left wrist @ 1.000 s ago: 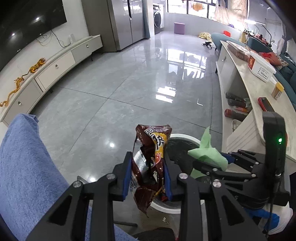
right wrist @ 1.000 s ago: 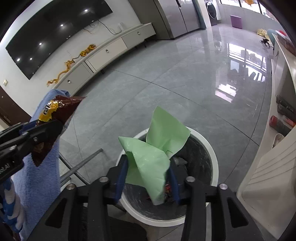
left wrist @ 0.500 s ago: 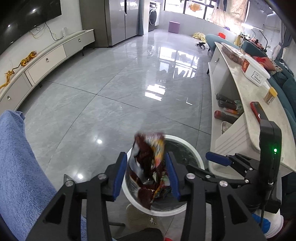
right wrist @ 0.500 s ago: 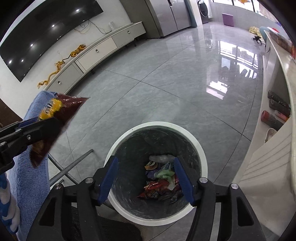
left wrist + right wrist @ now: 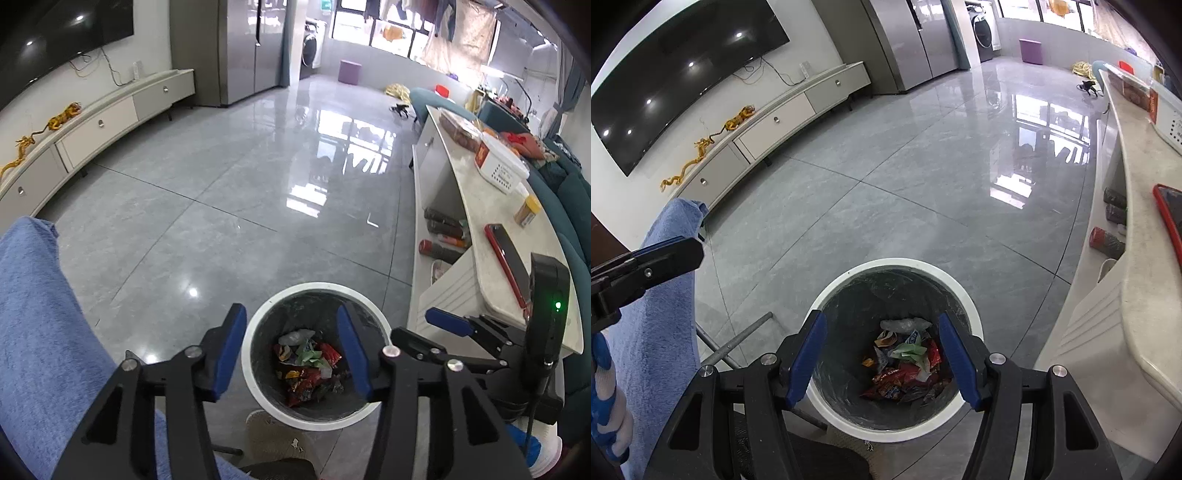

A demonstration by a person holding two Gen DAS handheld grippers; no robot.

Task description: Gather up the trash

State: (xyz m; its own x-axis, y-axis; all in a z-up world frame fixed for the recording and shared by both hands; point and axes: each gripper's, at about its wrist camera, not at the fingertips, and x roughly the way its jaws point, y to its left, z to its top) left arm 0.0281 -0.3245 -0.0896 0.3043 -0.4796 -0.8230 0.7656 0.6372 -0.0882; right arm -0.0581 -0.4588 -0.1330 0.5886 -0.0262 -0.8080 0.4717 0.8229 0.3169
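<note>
A round white trash bin (image 5: 258, 325) with a dark liner stands on the grey floor below both grippers; it also shows in the right wrist view (image 5: 964, 291). Inside lie snack wrappers (image 5: 306, 373), a green paper (image 5: 908, 350) and a clear plastic piece (image 5: 905, 325). My left gripper (image 5: 291, 354) is open and empty above the bin. My right gripper (image 5: 882, 358) is open and empty above the bin. The right gripper shows at the right of the left wrist view (image 5: 450, 325); the left gripper's finger shows at the left of the right wrist view (image 5: 657, 258).
A blue cloth (image 5: 40, 325) covers something at the left. A white counter (image 5: 491, 206) at the right carries a red phone (image 5: 506, 258), a white basket (image 5: 502, 166) and a small jar (image 5: 528, 212). A metal leg (image 5: 738, 339) lies by the bin. A TV cabinet (image 5: 768, 125) lines the far wall.
Both grippers opened over the bin. The green paper fell from the right gripper first, then the brown snack wrapper from the left. Both now lie in the bin.
</note>
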